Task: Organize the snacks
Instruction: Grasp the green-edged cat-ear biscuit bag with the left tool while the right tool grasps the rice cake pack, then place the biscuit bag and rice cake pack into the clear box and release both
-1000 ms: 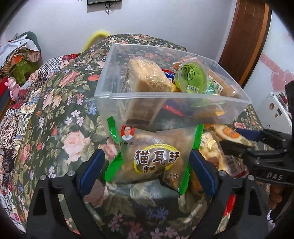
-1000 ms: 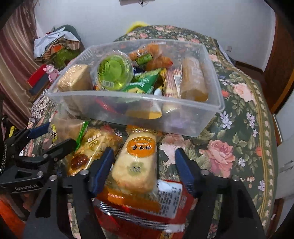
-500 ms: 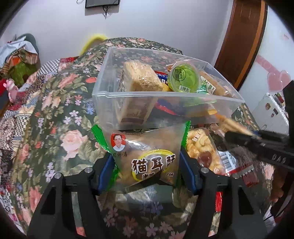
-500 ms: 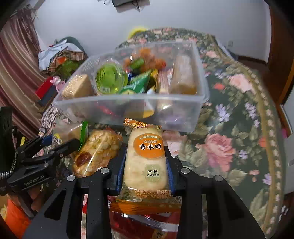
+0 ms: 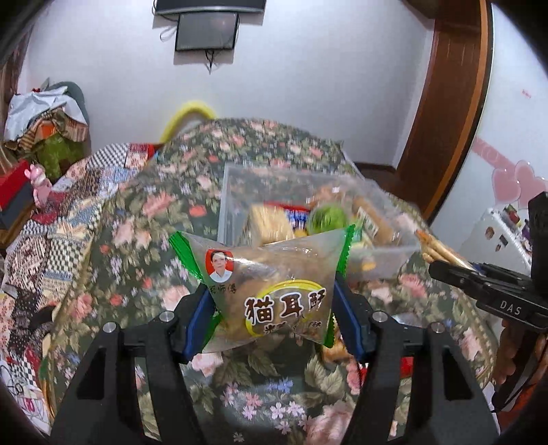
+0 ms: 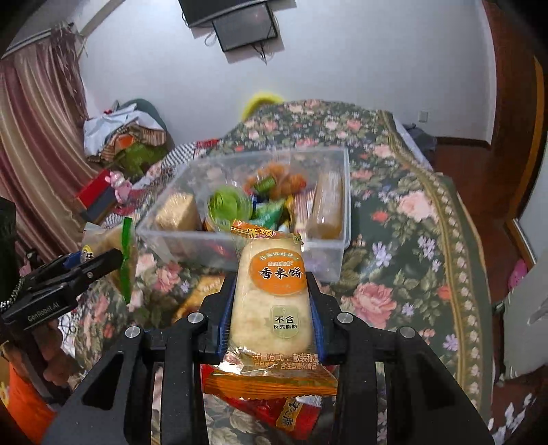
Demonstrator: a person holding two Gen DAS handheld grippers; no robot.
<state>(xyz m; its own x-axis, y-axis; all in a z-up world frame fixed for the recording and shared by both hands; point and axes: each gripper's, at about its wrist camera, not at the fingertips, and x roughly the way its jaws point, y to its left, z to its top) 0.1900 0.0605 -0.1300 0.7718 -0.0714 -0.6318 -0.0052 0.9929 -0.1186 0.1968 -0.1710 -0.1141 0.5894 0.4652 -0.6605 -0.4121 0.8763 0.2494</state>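
A: What's nearest the clear box (image 6: 328,251)?

B: On its near side, the right gripper (image 6: 270,318) clamps a rice cracker pack (image 6: 270,297) reading 香米饼 and 不含反式脂肪, raised off the flowered cloth (image 6: 411,246).

A: And the left gripper (image 5: 274,318)?

B: Closed on a green-edged bag (image 5: 270,284) marked 猫耳酥, also before the box (image 5: 394,253).

A: Inside the box?

B: Snacks, including a green cup (image 6: 227,203). On the wall beyond hangs a screen (image 5: 206,30).

A wall-mounted screen (image 6: 244,25) hangs far ahead above the hand-held gripper; striped curtain (image 6: 32,143) and piled clothes (image 6: 126,140) ahead-left.
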